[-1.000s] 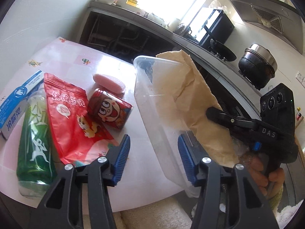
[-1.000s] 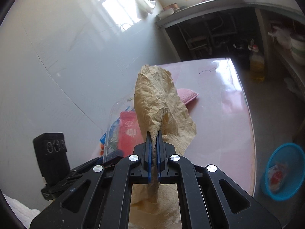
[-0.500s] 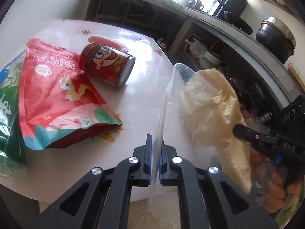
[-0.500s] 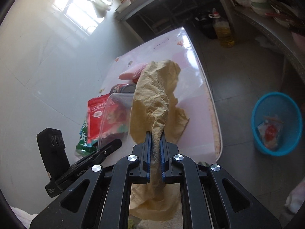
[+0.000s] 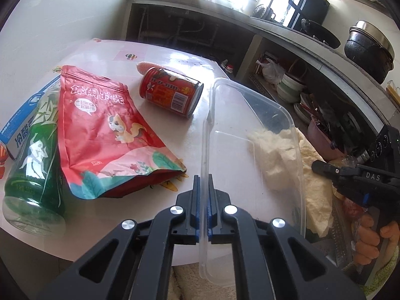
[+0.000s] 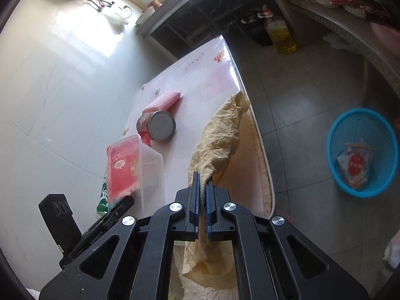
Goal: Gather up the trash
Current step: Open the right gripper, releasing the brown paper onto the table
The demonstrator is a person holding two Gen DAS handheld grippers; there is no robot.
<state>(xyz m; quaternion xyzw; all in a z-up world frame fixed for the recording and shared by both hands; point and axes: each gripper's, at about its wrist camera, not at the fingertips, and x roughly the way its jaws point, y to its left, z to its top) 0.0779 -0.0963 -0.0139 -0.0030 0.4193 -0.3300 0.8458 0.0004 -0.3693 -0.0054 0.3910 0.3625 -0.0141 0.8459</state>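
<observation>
My left gripper [image 5: 204, 187] is shut on the rim of a clear plastic container [image 5: 252, 135], which stands tilted at the table's near right edge. My right gripper [image 6: 203, 187] is shut on a crumpled tan paper [image 6: 220, 140] that hangs over the table edge, beside the clear container [image 6: 140, 167]. In the left wrist view the tan paper [image 5: 312, 180] shows through and behind the container wall. On the table lie a red snack bag [image 5: 100, 130], a red can [image 5: 172, 95] on its side, a green bottle [image 5: 35, 162] and a blue-and-white box [image 5: 22, 120].
A blue waste basket [image 6: 362, 152] with a wrapper inside stands on the floor to the right of the table. A pink sponge [image 6: 162, 101] lies behind the can. A counter with shelves, bowls and pots runs along the far side. A person's hand [image 5: 375, 235] holds the right gripper's handle.
The left gripper went from open beside the container to shut on its rim. The right gripper sank and rolled with the paper, which now droops over the table edge. The can rolled.
</observation>
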